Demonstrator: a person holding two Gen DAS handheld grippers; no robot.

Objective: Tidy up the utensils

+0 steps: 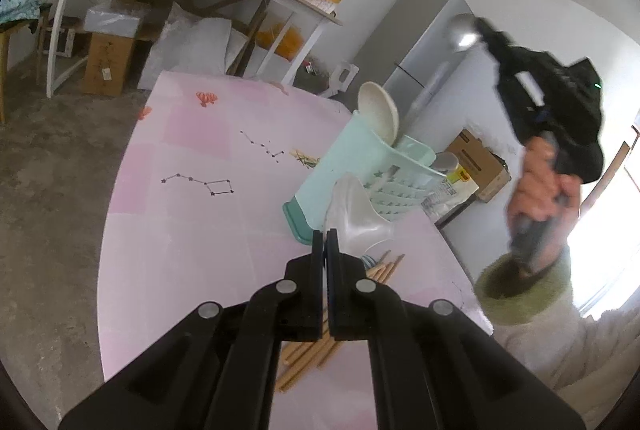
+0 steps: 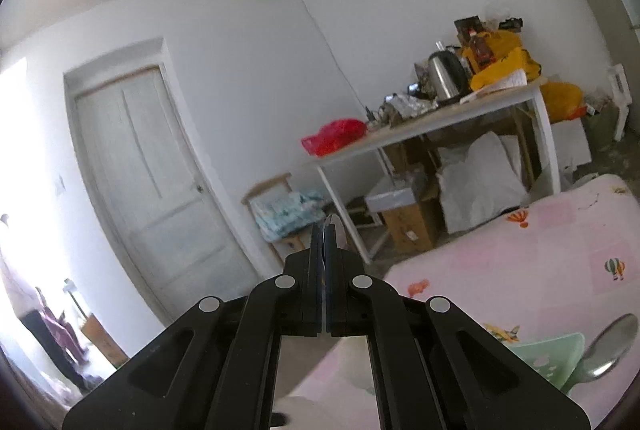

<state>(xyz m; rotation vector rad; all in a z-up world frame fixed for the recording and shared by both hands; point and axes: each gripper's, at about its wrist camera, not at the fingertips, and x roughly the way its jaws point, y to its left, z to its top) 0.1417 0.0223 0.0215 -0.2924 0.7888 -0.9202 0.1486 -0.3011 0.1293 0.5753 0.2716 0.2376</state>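
Left tongs (image 1: 325, 242) hold clear spoon (image 1: 356, 214), bowl pointing up

One mint utensil holder (image 1: 362, 166) stands on the pink table (image 1: 192, 214). In and around it are four spoons: one cream (image 1: 378, 110) standing inside, one clear (image 1: 356, 210) just in front, one metal (image 1: 464, 32) raised above, another metal (image 2: 610, 346) beside it. A bundle of wooden chopsticks (image 1: 308, 354) lies in front, too overlapped to count.
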